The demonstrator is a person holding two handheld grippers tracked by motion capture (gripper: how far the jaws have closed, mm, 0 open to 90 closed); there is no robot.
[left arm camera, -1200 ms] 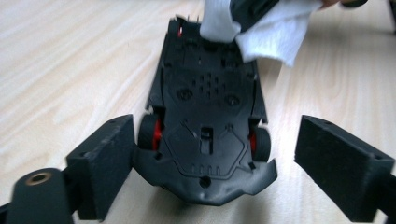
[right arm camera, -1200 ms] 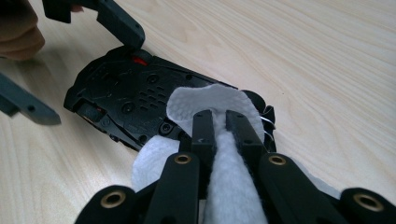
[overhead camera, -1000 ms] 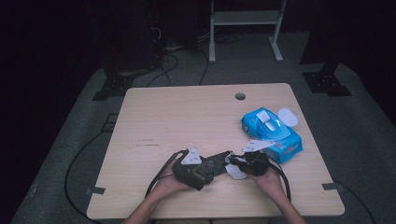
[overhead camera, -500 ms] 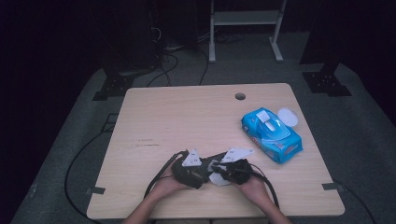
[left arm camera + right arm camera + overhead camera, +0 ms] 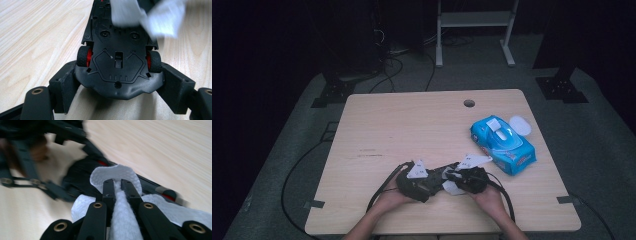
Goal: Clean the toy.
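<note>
A black toy car [image 5: 117, 50] with red wheel hubs lies belly-up between the jaws of my left gripper [image 5: 119, 83], which is shut on its rear end. In the high view the car [image 5: 443, 176] is near the table's front edge, between my left gripper [image 5: 434, 183] and my right gripper [image 5: 453, 181]. My right gripper [image 5: 117, 185] is shut on a white wipe [image 5: 125, 220] and presses it against the car's underside [image 5: 80, 175]. The wipe [image 5: 150, 17] covers the far part of the car in the left gripper view.
A blue pack of wipes [image 5: 503, 144] with its white lid [image 5: 520, 125] flipped open lies at the right of the wooden table [image 5: 412, 125]. A cable hole [image 5: 469, 103] is near the far edge. Cables trail off the front left.
My right gripper has moved left from beside the blue pack to the car, carrying the white wipe. The left gripper has kept the car in place.
</note>
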